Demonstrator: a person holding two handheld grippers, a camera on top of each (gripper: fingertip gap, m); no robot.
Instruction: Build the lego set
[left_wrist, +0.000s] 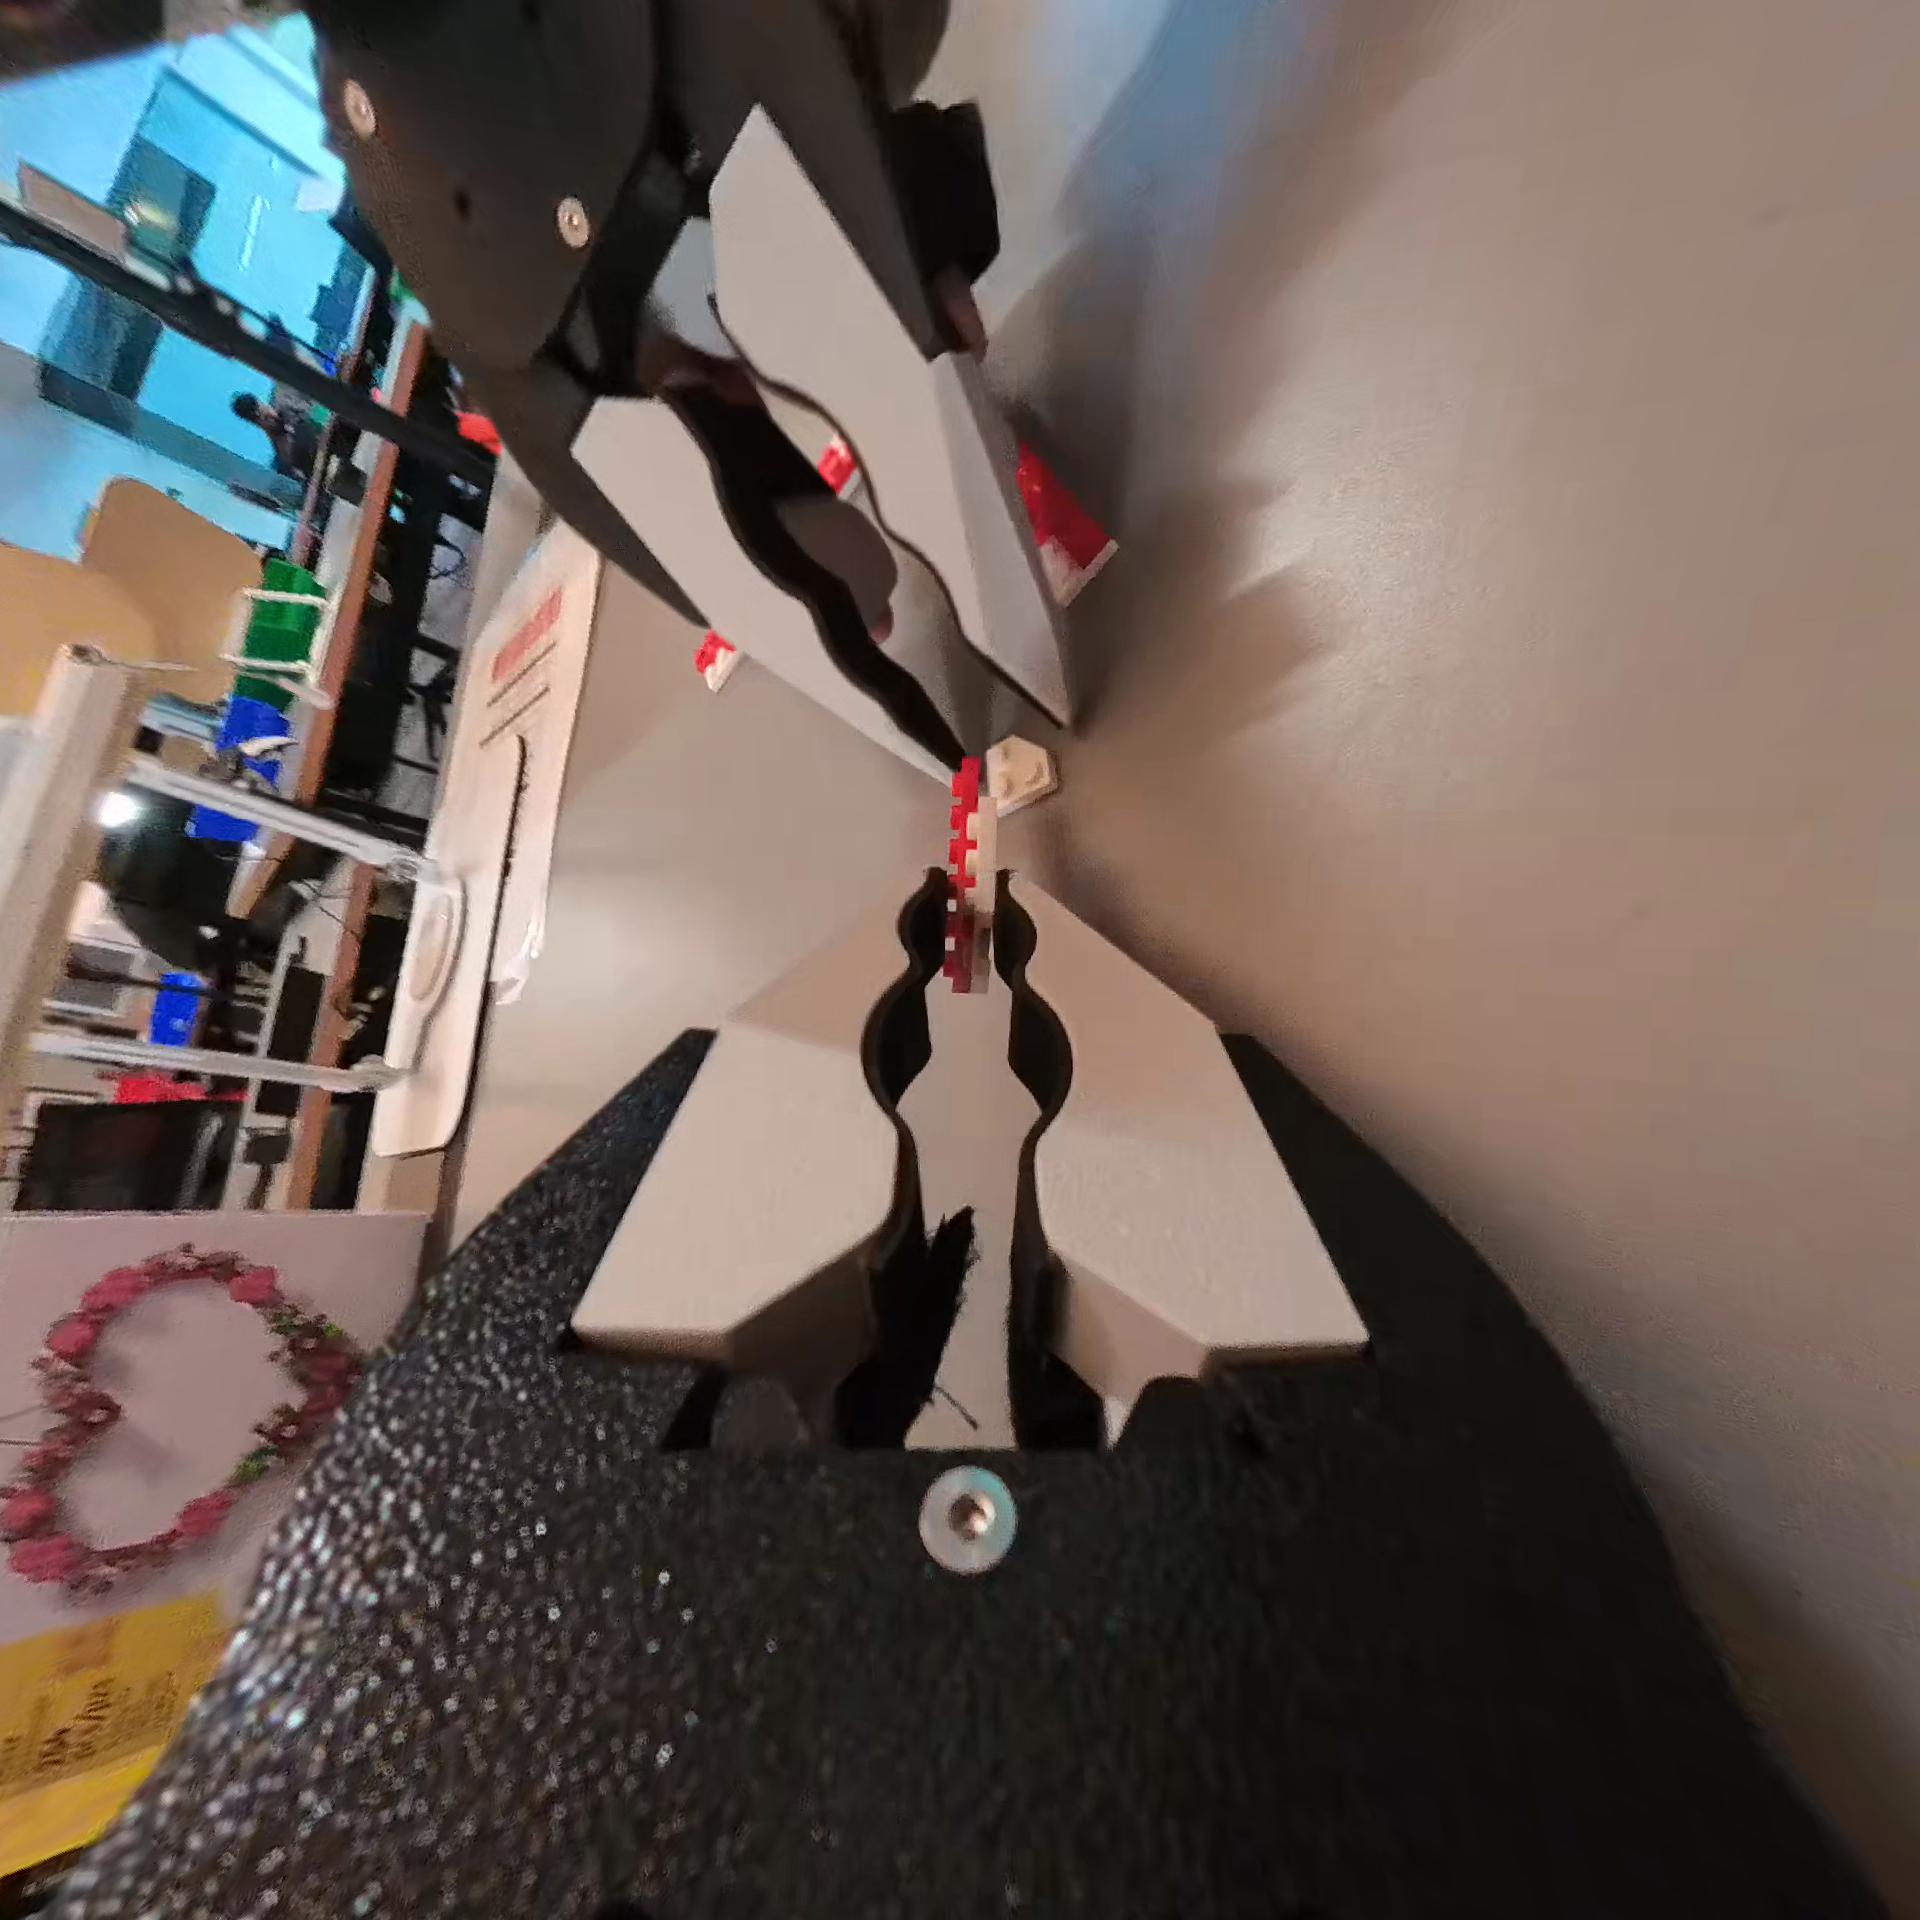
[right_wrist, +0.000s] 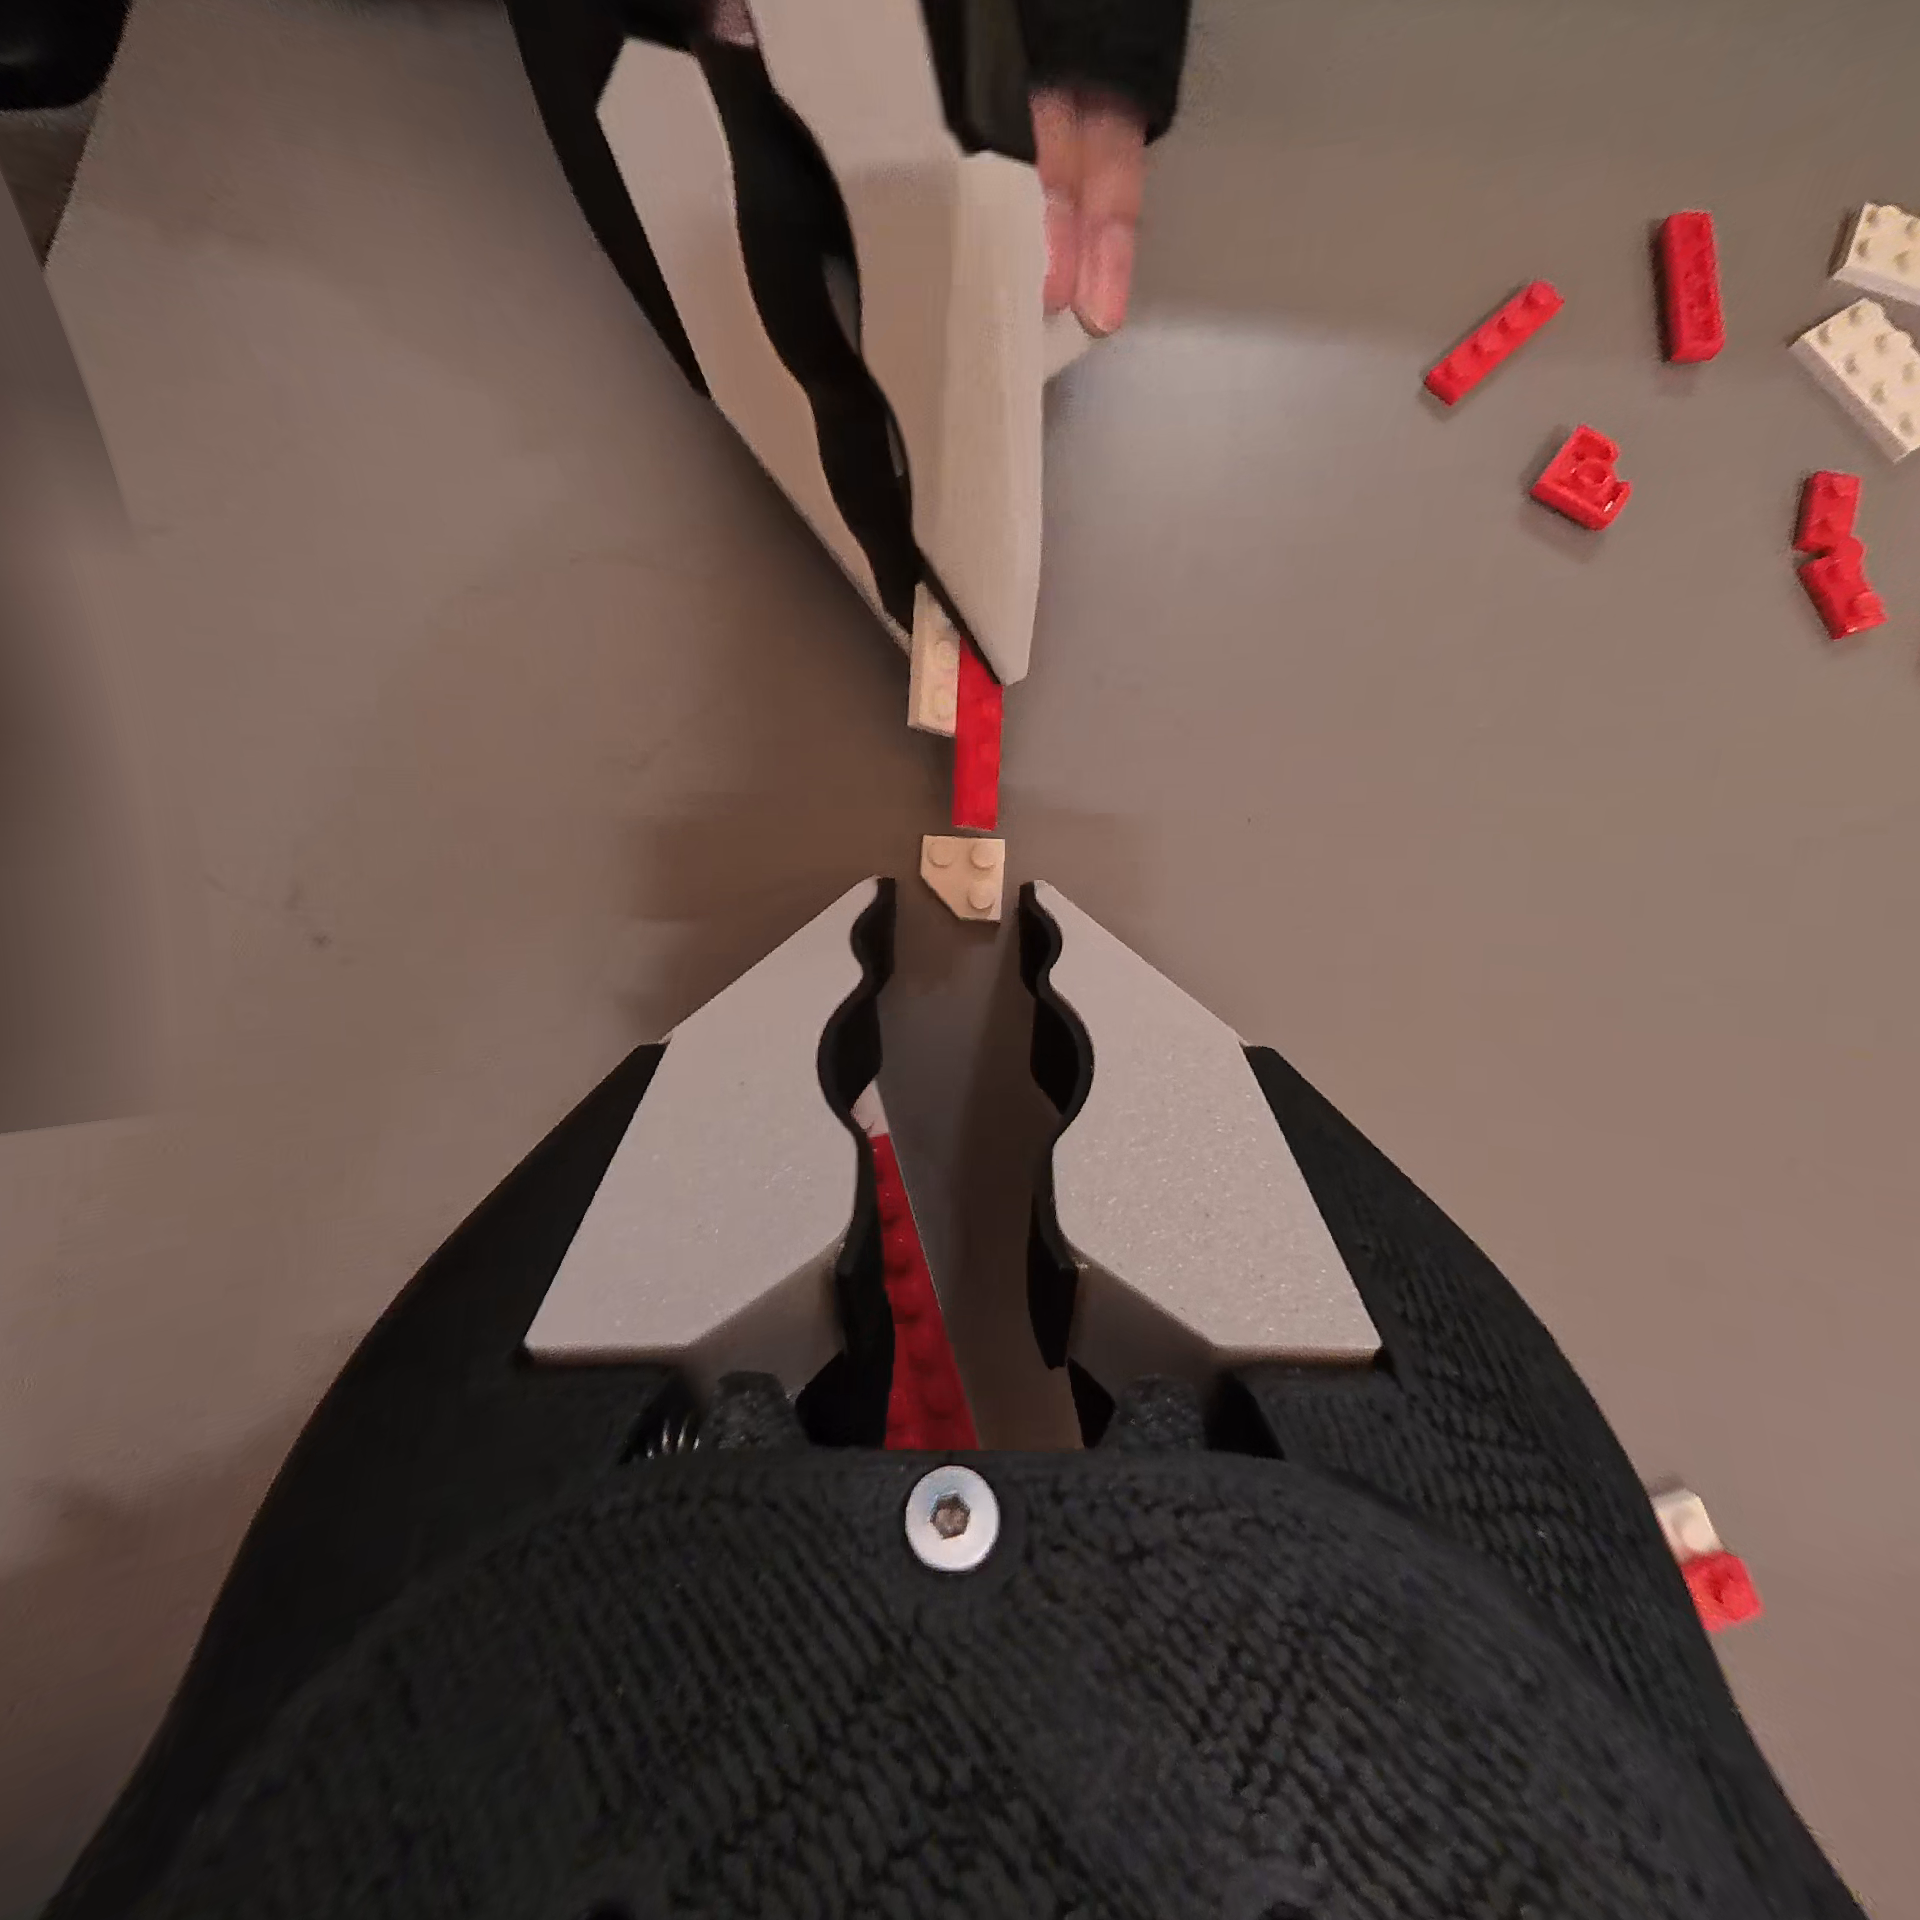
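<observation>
In the left wrist view my left gripper (left_wrist: 971, 896) is shut on a thin red-and-white plate assembly (left_wrist: 968, 831) and holds it on edge just above the grey table. In the right wrist view this assembly (right_wrist: 977, 727) sticks out of the left gripper (right_wrist: 951, 623) toward me. A small white wedge plate (right_wrist: 964, 876) lies flat on the table just below the assembly's end. My right gripper (right_wrist: 956, 894) is open, with its fingertips on either side of the wedge plate and not touching it. In the left wrist view the right gripper (left_wrist: 971, 753) comes in from above, beside the wedge plate (left_wrist: 1023, 774).
Loose red plates (right_wrist: 1493, 343) and white bricks (right_wrist: 1865, 379) lie at the right of the table (right_wrist: 416, 623). A long red plate (right_wrist: 914, 1299) lies under my right gripper. A hand (right_wrist: 1086, 249) holds the left gripper. A paper sheet (left_wrist: 499, 831) lies near the table's far edge.
</observation>
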